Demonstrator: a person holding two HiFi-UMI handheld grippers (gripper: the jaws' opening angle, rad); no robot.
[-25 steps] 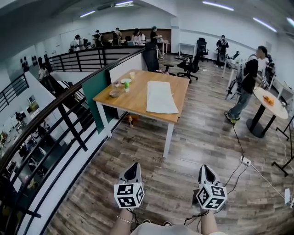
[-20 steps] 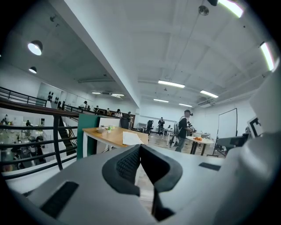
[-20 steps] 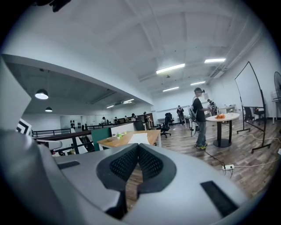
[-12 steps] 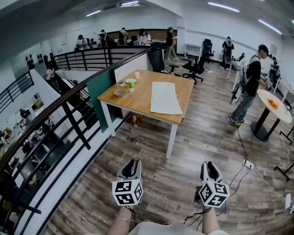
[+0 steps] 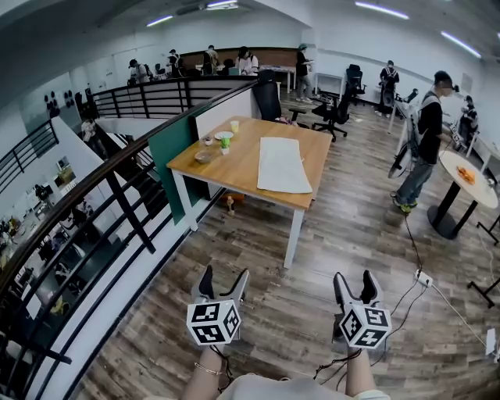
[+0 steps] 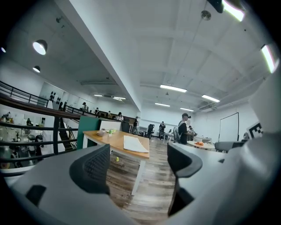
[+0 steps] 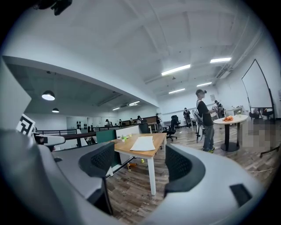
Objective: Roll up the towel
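The white towel (image 5: 283, 164) lies flat, not rolled, on the wooden table (image 5: 234, 168), well apart from both grippers. The head view shows the left gripper (image 5: 225, 277) and right gripper (image 5: 354, 280) above the floor. Each gripper view shows its jaws have just been opening and now stand spread, with nothing between them. The small dishes (image 5: 212, 145), perhaps cups, are clear only in the head view.

Wood floor (image 5: 328, 258), blk railing (image 5: 129, 212), ceiling strip lts (image 5: 377, 9).
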